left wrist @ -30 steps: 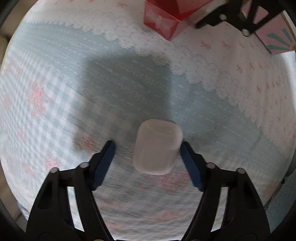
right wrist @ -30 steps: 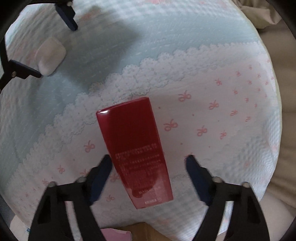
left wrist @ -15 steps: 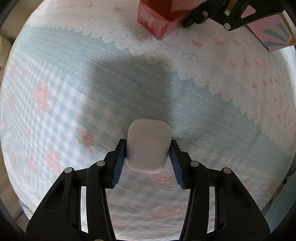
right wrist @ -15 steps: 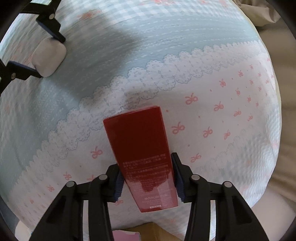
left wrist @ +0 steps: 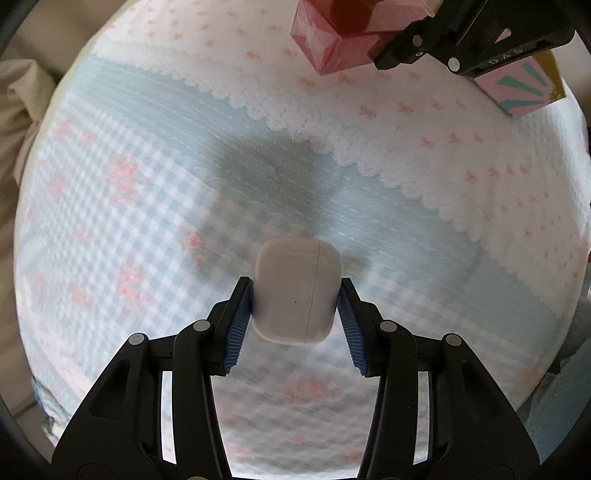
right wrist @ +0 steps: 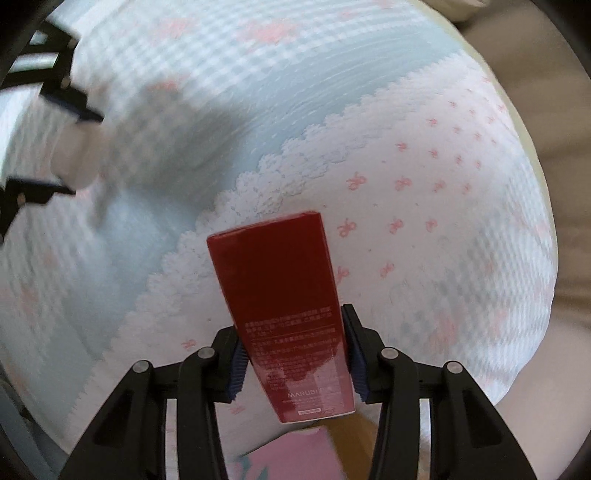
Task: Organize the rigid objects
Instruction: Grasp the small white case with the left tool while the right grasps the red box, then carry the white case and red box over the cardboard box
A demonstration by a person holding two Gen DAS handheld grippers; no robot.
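My left gripper (left wrist: 295, 301) is shut on a white earbud case (left wrist: 297, 290) and holds it above the patterned bedspread (left wrist: 129, 184). My right gripper (right wrist: 293, 345) is shut on a tall red carton (right wrist: 284, 314) and holds it above the cloth. In the left wrist view the red carton (left wrist: 343, 33) and the right gripper's black frame (left wrist: 469, 33) show at the top. In the right wrist view the left gripper (right wrist: 70, 151) with the white case (right wrist: 75, 155) shows at the far left, blurred.
A pink box with teal rays (left wrist: 521, 88) lies at the top right of the left wrist view; its pink corner (right wrist: 295, 458) shows below the carton in the right wrist view. Beige fabric (left wrist: 22, 96) borders the bedspread.
Both grippers closed from open, the left on the white case and the right on the red carton. Both objects have since risen off the bedspread.
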